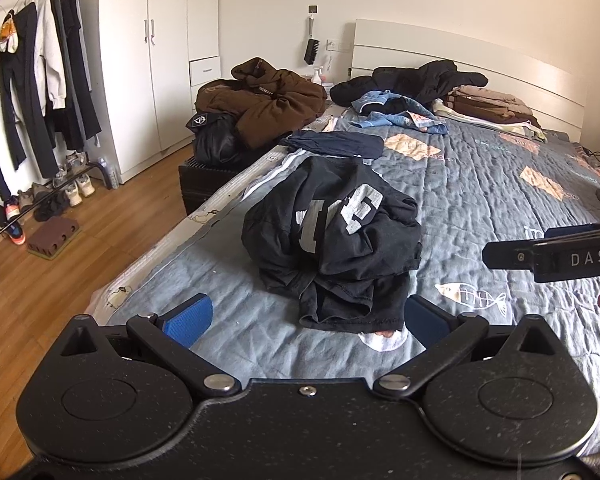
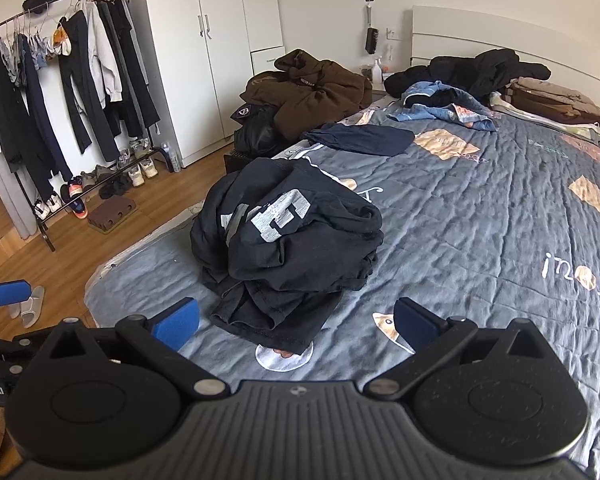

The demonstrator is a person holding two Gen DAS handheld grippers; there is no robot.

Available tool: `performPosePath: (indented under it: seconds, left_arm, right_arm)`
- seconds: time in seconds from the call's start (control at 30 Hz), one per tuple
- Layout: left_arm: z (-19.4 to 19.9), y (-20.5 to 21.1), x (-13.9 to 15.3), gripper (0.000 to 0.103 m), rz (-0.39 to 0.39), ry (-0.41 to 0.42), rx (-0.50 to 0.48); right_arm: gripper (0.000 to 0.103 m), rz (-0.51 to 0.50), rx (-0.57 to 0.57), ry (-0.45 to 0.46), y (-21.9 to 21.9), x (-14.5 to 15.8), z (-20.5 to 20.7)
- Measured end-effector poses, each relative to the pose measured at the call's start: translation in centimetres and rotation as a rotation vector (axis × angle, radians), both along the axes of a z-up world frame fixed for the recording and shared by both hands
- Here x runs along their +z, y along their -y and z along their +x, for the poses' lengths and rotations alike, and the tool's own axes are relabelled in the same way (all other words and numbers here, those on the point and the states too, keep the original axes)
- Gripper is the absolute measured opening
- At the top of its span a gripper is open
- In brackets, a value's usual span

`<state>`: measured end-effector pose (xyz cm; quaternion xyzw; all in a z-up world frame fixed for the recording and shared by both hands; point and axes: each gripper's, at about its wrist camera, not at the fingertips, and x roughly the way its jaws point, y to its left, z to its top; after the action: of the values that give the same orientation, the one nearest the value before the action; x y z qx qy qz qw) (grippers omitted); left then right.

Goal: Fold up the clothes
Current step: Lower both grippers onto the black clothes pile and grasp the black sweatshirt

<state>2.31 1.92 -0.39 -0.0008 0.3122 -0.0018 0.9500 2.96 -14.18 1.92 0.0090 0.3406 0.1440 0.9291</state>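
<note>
Black shirt [image 1: 334, 240] [image 2: 288, 240] crumpled on bed [image 1: 480, 200] [image 2: 480, 220]. Left tool [image 1: 308, 320] and right tool [image 2: 296, 320] near shirt, both released, empty.

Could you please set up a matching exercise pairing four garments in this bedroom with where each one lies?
Things:
1. black lettered shirt
2. navy garment
3. brown hoodie
4. light blue garment

Places:
A. heaped beside the bed, off the mattress
B. near the headboard, in front of a black jacket
C. crumpled on the quilt nearest both open grippers
D. spread flat at the bed's edge, beyond the black heap

Pairs: 1-C, 2-D, 3-A, 4-B
</note>
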Motion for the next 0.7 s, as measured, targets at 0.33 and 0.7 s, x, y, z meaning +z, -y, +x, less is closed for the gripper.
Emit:
performPosePath:
  seconds: [0.33, 0.7]
  left_arm:
    - [8.6, -1.2, -1.6, 0.103, 0.026, -0.017, -0.049]
    - [19.9, -3.2, -1.5, 0.096, 0.074, 0.013, -0.152]
  right_arm:
    - [0.103, 0.037, 0.015, -0.026, 1.4, -2.3, 6.8]
    - [0.103, 0.036, 0.075, -0.05, 1.5, -5.0, 18.7]
